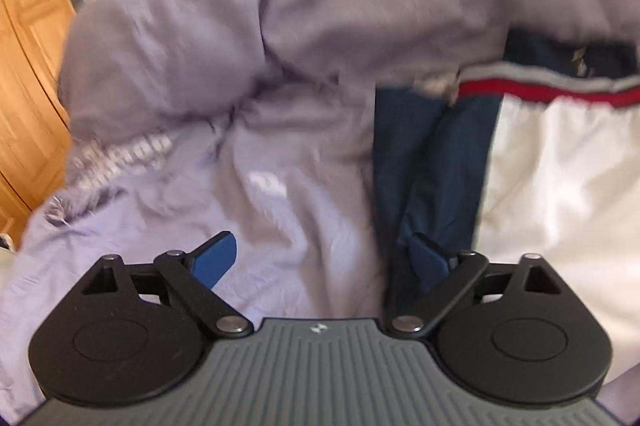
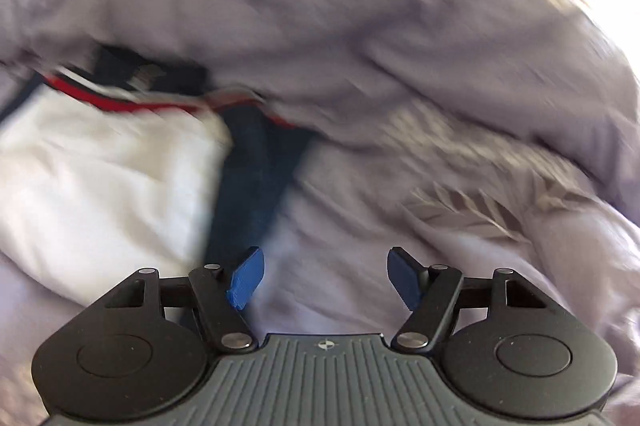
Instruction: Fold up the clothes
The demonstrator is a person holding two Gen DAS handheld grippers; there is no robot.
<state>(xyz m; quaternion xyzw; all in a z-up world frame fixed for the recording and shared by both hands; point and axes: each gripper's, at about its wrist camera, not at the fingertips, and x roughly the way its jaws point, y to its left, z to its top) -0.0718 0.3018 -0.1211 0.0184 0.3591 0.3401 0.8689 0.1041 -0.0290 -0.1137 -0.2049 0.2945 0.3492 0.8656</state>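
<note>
The left gripper (image 1: 322,266) hangs with its blue pads spread wide and nothing between them. The right gripper (image 2: 325,276) also stands apart and empty. Ahead of both lies a garment (image 1: 560,165) in white, with a navy panel and a red and grey stripe. It rests on a rumpled lavender bedspread (image 1: 200,45) with a grey leaf print, whose bunched folds overlap its far edge. A wooden door (image 1: 24,65) stands at the left.

Motion-blurred lavender bedding (image 2: 400,57) folds
</note>
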